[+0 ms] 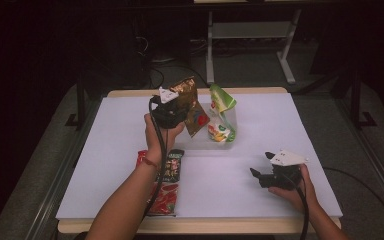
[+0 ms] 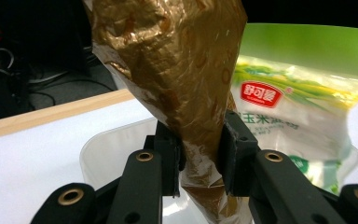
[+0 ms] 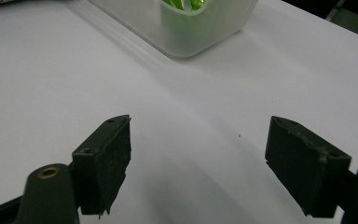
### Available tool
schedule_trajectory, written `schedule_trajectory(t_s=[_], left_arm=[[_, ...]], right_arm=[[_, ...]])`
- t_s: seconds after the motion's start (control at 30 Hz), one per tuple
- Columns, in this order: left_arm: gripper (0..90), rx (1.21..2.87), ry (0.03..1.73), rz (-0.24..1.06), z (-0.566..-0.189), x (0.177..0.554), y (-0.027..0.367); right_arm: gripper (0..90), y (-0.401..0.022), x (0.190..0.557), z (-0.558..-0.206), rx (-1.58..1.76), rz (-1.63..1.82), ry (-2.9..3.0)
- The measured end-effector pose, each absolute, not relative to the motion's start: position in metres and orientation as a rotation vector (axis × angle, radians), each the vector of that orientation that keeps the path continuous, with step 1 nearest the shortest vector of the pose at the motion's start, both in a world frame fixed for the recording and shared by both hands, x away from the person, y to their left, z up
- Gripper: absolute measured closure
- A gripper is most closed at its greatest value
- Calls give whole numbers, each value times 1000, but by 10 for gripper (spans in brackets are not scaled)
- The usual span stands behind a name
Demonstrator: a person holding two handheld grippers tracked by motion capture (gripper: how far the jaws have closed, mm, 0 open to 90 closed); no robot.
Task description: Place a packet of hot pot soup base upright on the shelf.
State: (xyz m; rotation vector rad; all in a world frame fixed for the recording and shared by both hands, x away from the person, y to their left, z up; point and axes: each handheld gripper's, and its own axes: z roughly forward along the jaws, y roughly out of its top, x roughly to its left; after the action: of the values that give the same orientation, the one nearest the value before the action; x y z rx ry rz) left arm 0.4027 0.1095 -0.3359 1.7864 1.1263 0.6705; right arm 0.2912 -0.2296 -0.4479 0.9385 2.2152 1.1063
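Note:
My left gripper (image 2: 200, 158) is shut on a crinkled gold-brown snack bag (image 2: 177, 79), pinching its lower part between both pads. In the high view the left gripper (image 1: 172, 114) holds that bag (image 1: 190, 102) up above the left edge of a clear plastic tub (image 1: 230, 120). A green and white snack bag (image 2: 293, 107) stands inside the tub (image 2: 102, 149), seen as the green bag (image 1: 221, 117) from above. My right gripper (image 3: 198, 163) is open over bare white table, and it sits low at the right (image 1: 261, 172) in a hand.
Two flat snack packs lie near the front left: a dark one (image 1: 172, 165) and a red one (image 1: 164, 199) below it. The white table top (image 1: 260, 135) has a wooden edge (image 2: 51, 116). Dark floor and a desk frame (image 1: 250, 40) lie beyond.

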Motion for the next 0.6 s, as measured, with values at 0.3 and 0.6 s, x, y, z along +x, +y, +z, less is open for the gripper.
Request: schedule_trajectory(t_s=[0.3,0.6], left_arm=[[714,1761,1221,818,-342,406,100],[715,1813,1209,838,-345,406,85]], right_arm=[[221,-228,292,-449,933,1104,2228],[223,-224,292,-450,916,1098,2254]])
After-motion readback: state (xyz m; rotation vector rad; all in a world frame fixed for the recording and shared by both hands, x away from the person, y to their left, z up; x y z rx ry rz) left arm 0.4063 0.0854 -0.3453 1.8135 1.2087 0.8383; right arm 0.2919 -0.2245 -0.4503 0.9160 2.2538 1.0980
